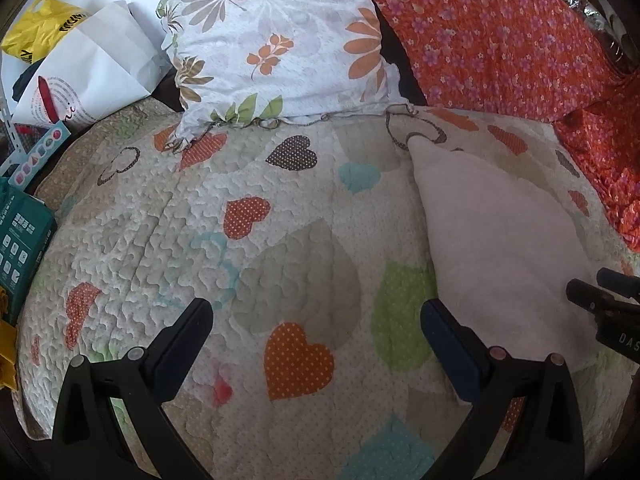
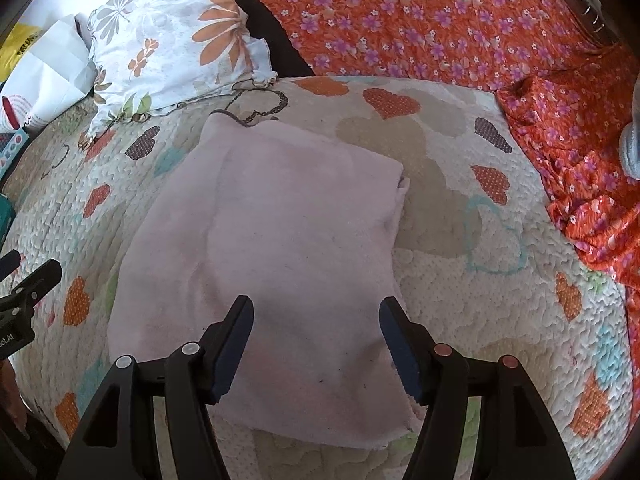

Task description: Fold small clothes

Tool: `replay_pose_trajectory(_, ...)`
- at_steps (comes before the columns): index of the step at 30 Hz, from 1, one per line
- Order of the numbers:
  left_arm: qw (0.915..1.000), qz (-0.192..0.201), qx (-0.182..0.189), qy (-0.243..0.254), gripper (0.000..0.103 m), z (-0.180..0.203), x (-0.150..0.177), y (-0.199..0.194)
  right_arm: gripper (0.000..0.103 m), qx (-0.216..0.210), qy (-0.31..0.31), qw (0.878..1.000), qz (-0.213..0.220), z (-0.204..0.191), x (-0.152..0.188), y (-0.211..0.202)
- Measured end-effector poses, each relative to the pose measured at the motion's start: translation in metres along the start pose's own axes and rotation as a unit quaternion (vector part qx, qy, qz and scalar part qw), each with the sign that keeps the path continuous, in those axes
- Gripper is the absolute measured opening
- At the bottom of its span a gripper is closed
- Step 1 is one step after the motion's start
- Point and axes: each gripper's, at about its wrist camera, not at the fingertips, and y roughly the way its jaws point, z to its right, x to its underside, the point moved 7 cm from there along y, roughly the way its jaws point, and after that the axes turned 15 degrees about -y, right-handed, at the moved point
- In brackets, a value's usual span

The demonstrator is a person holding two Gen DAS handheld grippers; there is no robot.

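Note:
A pale pink garment (image 2: 280,248) lies folded flat on the heart-patterned quilt (image 2: 460,320). In the left wrist view it lies at the right (image 1: 492,248). My right gripper (image 2: 316,344) is open and empty, hovering over the garment's near part. My left gripper (image 1: 316,320) is open and empty above bare quilt (image 1: 200,220), left of the garment. The right gripper's tip shows at the right edge of the left wrist view (image 1: 604,300). The left gripper shows at the left edge of the right wrist view (image 2: 28,292).
A floral pillow (image 1: 280,44) lies at the quilt's far edge. An orange flowered cloth (image 2: 460,20) covers the back and right side. White paper bags (image 1: 92,68), a yellow bag (image 1: 36,32) and a green box (image 1: 20,240) sit at the left.

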Motion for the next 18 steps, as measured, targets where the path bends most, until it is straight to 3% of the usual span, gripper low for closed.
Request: replay_pose_trajectory(18,0.9995,-0.032,0.004,-0.004,0.103,0.0024,0.0082,0.0099,0.072,0.002,0.002,1.000,0.002,0.0015,0.0004,-0.0008)
